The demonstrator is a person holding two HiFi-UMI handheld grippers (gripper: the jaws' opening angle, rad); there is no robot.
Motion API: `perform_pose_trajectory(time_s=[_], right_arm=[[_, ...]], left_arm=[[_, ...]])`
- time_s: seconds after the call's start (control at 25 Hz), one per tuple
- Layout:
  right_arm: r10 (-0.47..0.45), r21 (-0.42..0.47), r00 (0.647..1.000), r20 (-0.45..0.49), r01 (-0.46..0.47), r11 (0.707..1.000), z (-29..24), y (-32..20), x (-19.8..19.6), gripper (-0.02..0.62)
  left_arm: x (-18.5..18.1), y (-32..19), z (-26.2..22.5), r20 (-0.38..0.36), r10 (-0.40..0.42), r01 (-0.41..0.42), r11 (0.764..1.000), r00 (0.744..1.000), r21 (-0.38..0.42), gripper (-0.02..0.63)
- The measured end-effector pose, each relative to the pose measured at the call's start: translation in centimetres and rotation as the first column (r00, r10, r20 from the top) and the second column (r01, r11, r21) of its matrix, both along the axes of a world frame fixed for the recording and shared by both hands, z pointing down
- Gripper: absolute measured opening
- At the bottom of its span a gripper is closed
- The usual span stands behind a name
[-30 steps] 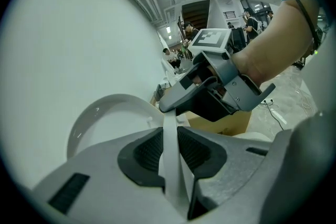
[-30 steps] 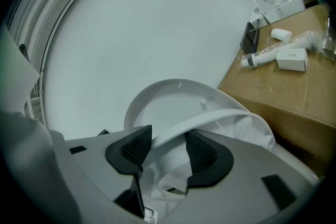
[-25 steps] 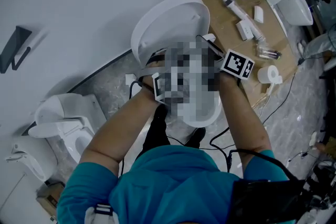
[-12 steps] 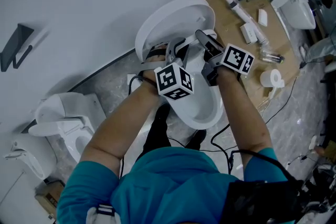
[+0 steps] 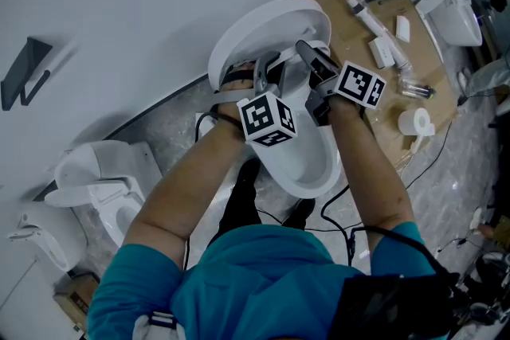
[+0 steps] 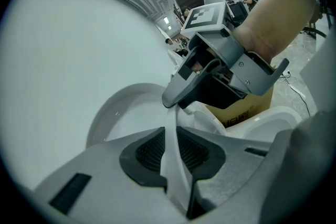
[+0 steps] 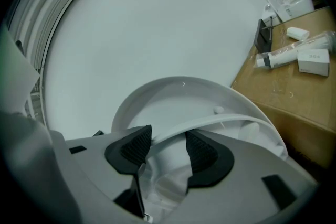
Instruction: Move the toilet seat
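White glossy plastic fills my view. The toilet seat (image 7: 210,126), a thin curved ring, stands lifted off the smooth oval bowl (image 5: 307,163), just in front of the domed lid (image 7: 173,102) that leans on the wall. My left claw (image 6: 170,153) has just been closing, and its ribbed black pads now pinch the ring's edge. My right claw (image 7: 165,152) stands apart, with the ring's band running between its pads. Brown cardboard (image 7: 294,86) lies flat beside the toilet. Since a second ago, both claws have edged nearer the lid.

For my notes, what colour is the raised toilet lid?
White; the raised round toilet lid shows best in the right gripper view.
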State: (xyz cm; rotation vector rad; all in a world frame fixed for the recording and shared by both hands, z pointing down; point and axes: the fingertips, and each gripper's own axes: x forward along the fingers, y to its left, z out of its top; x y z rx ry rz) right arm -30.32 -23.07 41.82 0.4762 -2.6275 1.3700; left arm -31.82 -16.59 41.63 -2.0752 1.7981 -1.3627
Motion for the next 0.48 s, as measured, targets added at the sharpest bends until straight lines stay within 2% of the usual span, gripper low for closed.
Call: perform_pose_trajectory(time_s=[0.48], right_arm=[[0.006,0.002,1.0,0.0,-0.006,1.0,0.21,-0.61,-0.69,0.207]], left_arm=[[-0.86,-0.68,0.29,0.022,-0.012,0.012,1.0,1.0,-0.004,0.067]])
